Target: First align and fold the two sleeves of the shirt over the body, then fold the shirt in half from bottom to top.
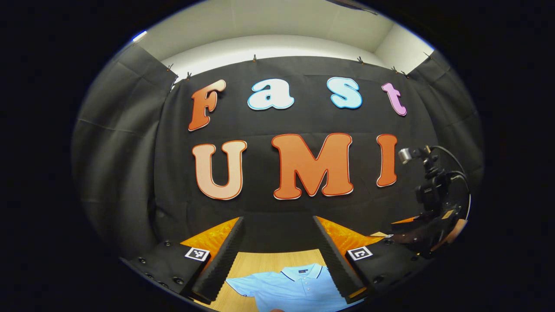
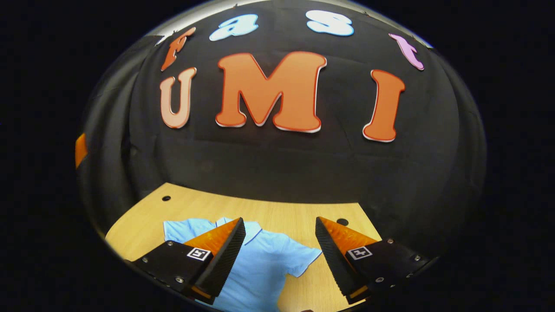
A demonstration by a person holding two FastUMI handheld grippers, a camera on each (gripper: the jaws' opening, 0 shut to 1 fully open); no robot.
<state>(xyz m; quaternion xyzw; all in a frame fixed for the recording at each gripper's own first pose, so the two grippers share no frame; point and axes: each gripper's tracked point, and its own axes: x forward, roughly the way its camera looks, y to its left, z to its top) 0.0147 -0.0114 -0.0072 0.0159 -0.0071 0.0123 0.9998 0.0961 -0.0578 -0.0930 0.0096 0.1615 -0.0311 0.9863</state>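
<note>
Left gripper (image 1: 277,255) jaws stand apart above the bench (image 1: 260,262); the light blue polo shirt (image 1: 295,288) lies flat between and beyond them. Right gripper (image 2: 279,255) jaws stand apart, one short sleeve (image 2: 299,255) between them.

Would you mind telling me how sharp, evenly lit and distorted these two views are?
Left gripper view: sharp, strong fisheye bending, bright ceiling strip above, the shirt evenly lit on the table. Right gripper view: sharp too, table edge bowed, shirt without glare, darker towards the rim.
</note>
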